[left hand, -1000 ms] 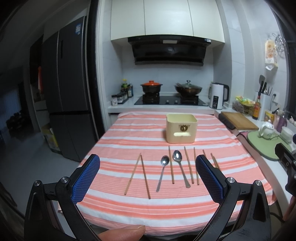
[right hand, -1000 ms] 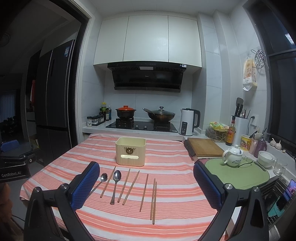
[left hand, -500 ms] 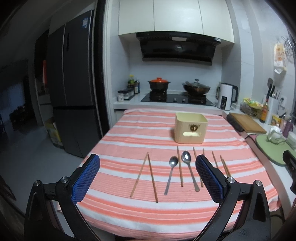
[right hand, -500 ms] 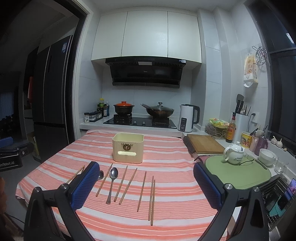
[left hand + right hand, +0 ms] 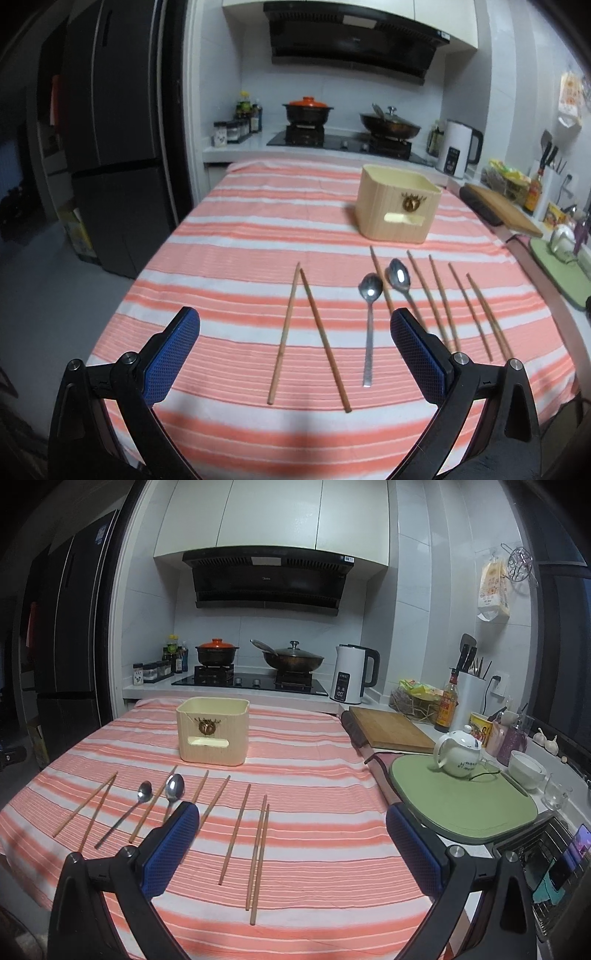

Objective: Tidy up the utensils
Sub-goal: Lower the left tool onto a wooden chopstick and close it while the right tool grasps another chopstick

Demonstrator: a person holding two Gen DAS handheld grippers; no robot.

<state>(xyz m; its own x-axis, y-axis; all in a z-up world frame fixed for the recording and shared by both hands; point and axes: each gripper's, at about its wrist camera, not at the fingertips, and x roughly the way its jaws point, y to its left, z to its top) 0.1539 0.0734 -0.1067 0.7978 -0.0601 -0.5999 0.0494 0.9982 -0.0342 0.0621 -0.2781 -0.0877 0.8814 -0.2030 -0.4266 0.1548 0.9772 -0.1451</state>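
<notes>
Several wooden chopsticks and two metal spoons lie in a row on the striped table. A cream utensil box point(image 5: 397, 205) stands behind them, also in the right wrist view point(image 5: 212, 732). My left gripper point(image 5: 295, 354) is open and empty, above a pair of chopsticks point(image 5: 306, 336), with a spoon point(image 5: 369, 328) just right of them and the second spoon point(image 5: 399, 277) beyond. My right gripper point(image 5: 288, 845) is open and empty, above the rightmost chopstick pair point(image 5: 258, 856). The spoons point(image 5: 173, 788) lie to its left.
The striped tablecloth point(image 5: 314, 746) covers the table. At the right are a wooden cutting board point(image 5: 388, 729), a green mat point(image 5: 461, 805) with a white teapot point(image 5: 458, 753), and a sink edge. Stove with pots and a kettle point(image 5: 351, 674) stand behind.
Both grippers have moved forward and lower over the table, so the utensils appear closer. The left gripper has come over the left chopstick pair. Both jaws stay open.
</notes>
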